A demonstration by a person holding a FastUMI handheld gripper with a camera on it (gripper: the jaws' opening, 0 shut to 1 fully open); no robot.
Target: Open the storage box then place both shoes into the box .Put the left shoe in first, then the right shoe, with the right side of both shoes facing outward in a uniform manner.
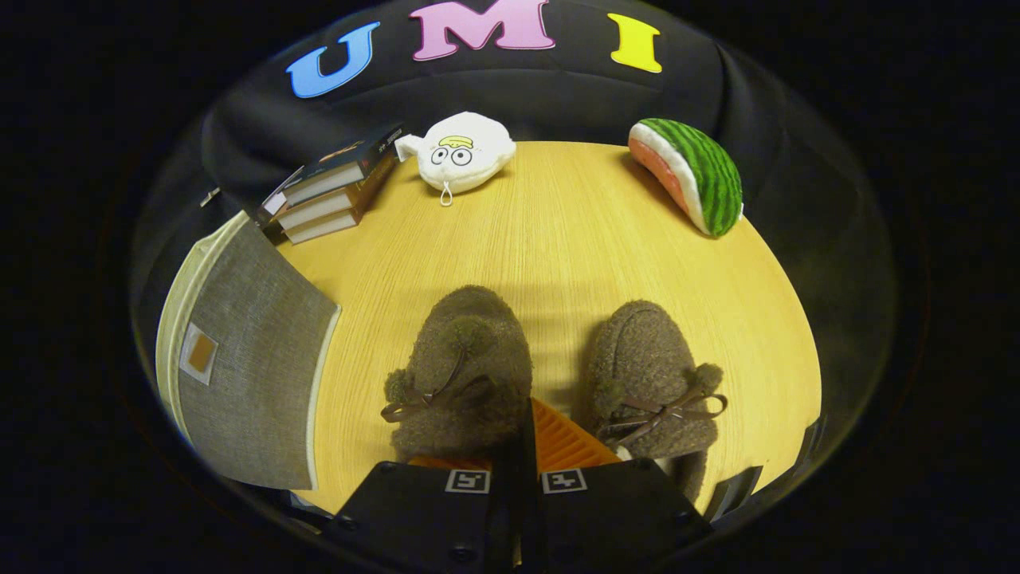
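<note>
The tool point(522, 470) sits at the bottom centre of the frame with its two fingers brought together, no gap between them, and it holds nothing. Just ahead of the fingers, the two brown fuzzy shoes lie side by side on the table point(558, 231): one shoe point(466, 375) at lower centre-left, the other shoe point(649, 379) at lower centre-right, slightly apart. The grey fabric storage box point(247, 375) lies at the left of the frame, its lid seemingly not yet opened. So the opening step comes first, in my judgement. To do it well, the tool should turn left, spread its fingers, and take the lid by its edge nearest the shoes, lifting slowly so the box does not slide.
</note>
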